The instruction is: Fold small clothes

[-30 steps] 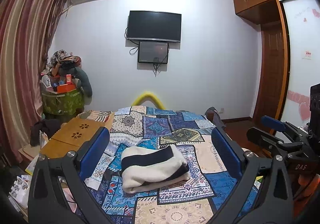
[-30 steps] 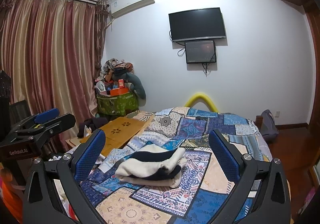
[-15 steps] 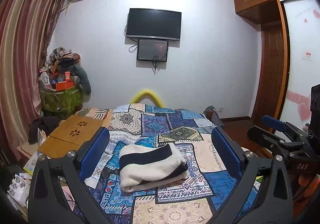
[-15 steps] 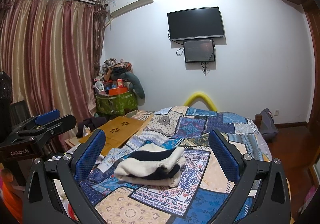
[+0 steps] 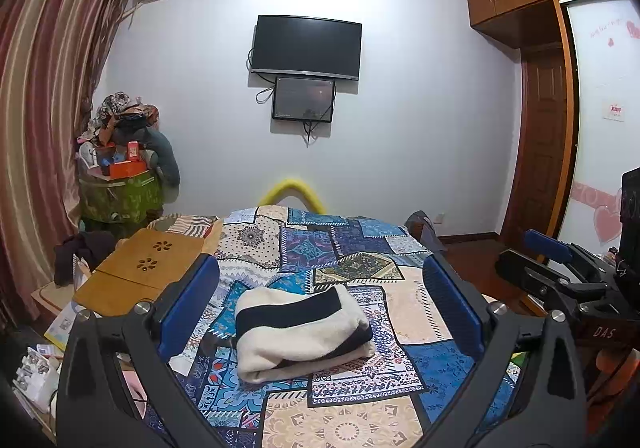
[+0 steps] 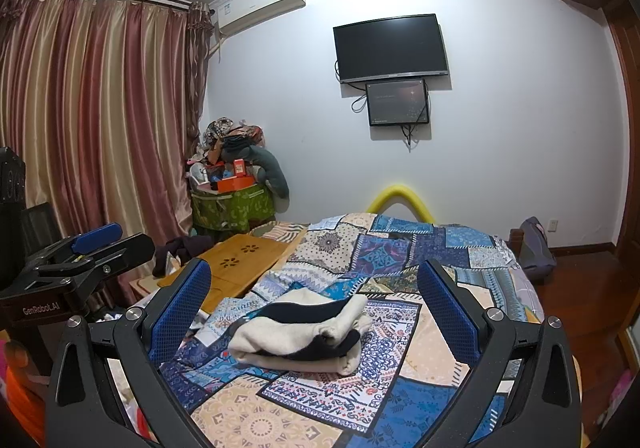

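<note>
A folded cream and black striped garment (image 5: 298,332) lies on the patchwork bedspread (image 5: 360,268); it also shows in the right wrist view (image 6: 304,332). My left gripper (image 5: 320,288) is open and empty, held above and behind the garment. My right gripper (image 6: 316,288) is open and empty, likewise held back from the garment. Each gripper shows in the other's view: the right one (image 5: 560,272) at the right edge, the left one (image 6: 76,260) at the left edge.
A wooden lap desk (image 5: 148,268) lies at the bed's left side. A green bin piled with things (image 5: 120,188) stands in the corner by the curtain (image 6: 100,128). A yellow foam arch (image 5: 292,190) sits at the bed's far end. A bag (image 6: 534,248) lies on the floor at right.
Both grippers have drifted slightly, so the garment sits a little lower in view. The garment itself has not moved and both grippers stay open.
</note>
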`<state>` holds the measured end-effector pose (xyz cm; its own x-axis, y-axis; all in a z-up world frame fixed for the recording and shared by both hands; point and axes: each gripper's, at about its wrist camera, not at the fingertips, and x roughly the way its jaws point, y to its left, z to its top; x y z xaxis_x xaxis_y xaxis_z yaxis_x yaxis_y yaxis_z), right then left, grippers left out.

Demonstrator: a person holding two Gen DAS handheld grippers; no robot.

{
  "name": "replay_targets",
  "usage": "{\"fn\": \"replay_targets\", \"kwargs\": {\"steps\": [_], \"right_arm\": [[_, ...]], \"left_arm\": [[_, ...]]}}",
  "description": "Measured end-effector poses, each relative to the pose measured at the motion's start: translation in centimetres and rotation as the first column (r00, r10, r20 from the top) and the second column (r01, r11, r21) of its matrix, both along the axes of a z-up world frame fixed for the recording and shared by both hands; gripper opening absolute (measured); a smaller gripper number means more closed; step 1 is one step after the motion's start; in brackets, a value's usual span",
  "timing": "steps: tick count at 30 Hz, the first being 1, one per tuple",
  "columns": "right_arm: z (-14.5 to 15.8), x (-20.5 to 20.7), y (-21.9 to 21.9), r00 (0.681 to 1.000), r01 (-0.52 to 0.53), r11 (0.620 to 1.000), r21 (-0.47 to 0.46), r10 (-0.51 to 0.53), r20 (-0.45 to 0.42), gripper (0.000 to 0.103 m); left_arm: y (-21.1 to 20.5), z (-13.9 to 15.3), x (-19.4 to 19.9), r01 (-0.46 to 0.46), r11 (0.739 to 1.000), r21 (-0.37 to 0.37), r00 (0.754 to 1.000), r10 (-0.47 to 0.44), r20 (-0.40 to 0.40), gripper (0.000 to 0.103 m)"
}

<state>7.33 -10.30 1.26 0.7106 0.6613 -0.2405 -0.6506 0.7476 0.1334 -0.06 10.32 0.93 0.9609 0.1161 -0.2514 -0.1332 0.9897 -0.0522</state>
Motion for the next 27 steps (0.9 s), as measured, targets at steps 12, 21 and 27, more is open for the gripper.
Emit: {"fn": "replay_targets", "kwargs": {"steps": [12,21,27], "right_arm": [[0.10,0.10,0.10,1.000,0.001,1.000,0.001,-0.001,-0.003,0.102],[0.08,0.02,0.23,1.000,0.001,1.000,0.000,-0.001,-0.005,0.102],[0.10,0.06,0.23,1.000,0.002,1.000,0.002,-0.002,-0.008,0.102]], "left_arm": [[-0.23,-0.02,-0.06,0.005,1.000,0.002,1.000,-0.005,0.006,0.103],[-0.24,-0.06,0.08,0.013,1.000,-0.010,1.000,-0.013,-0.004,0.103],[-0.26,-0.04,0.17,0.014,1.000,-0.005,1.000,-0.014,-0.004,0.103]]}}
